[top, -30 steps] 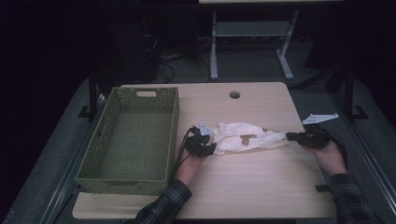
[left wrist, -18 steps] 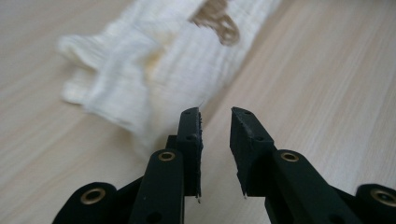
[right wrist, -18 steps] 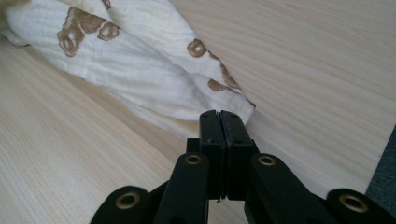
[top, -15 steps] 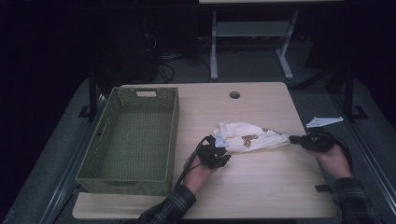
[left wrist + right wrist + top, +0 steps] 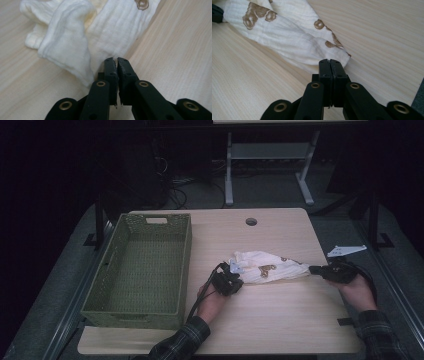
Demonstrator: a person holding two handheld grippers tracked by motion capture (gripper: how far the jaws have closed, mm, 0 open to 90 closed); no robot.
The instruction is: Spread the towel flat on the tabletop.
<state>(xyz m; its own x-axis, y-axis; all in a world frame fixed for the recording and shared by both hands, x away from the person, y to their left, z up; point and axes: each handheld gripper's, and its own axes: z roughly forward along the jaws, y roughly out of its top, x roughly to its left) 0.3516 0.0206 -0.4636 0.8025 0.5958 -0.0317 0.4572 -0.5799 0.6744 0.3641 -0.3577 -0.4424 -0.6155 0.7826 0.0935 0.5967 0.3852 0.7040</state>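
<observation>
Sitting on the wooden table [image 5: 280,320] there's an empty green basket [image 5: 142,270] off to the left, and beside it the white cloth [image 5: 267,268] stretched between the left gripper [image 5: 234,281] and right gripper [image 5: 314,269], both pinched tight on its ends.

We see the high view dim, its background nearly black; both gripper views are bright, evenly lit, blurring toward their far edges.
</observation>
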